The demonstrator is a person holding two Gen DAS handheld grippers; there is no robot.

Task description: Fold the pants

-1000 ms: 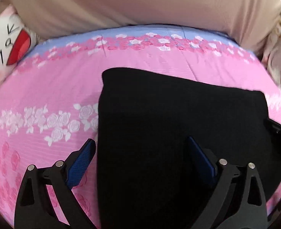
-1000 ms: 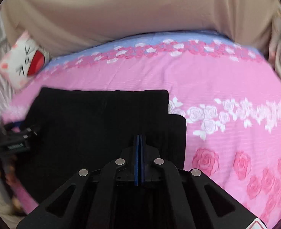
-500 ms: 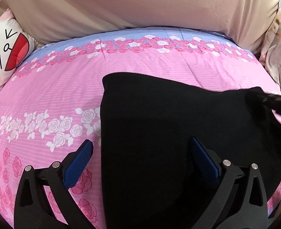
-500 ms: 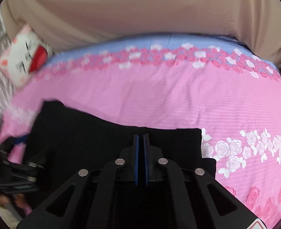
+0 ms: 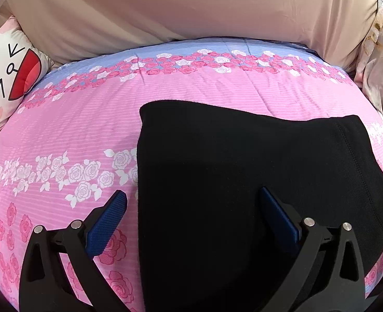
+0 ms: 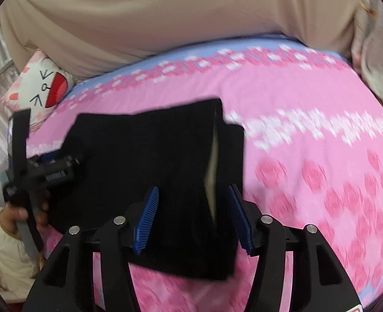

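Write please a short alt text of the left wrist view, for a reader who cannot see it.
Folded black pants lie flat on a pink bedspread printed with roses. The open left tongs hover over the near left edge of the pants, with blue pads and nothing gripped. A cartoon-face pillow sits at far left, before a beige headboard.

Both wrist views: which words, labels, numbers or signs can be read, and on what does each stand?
No text can be read.
Left tool: white lettering on its body, too blurred to read.
Cushion: a drawn cartoon face only, no letters.
Pants, bedspread: no text.
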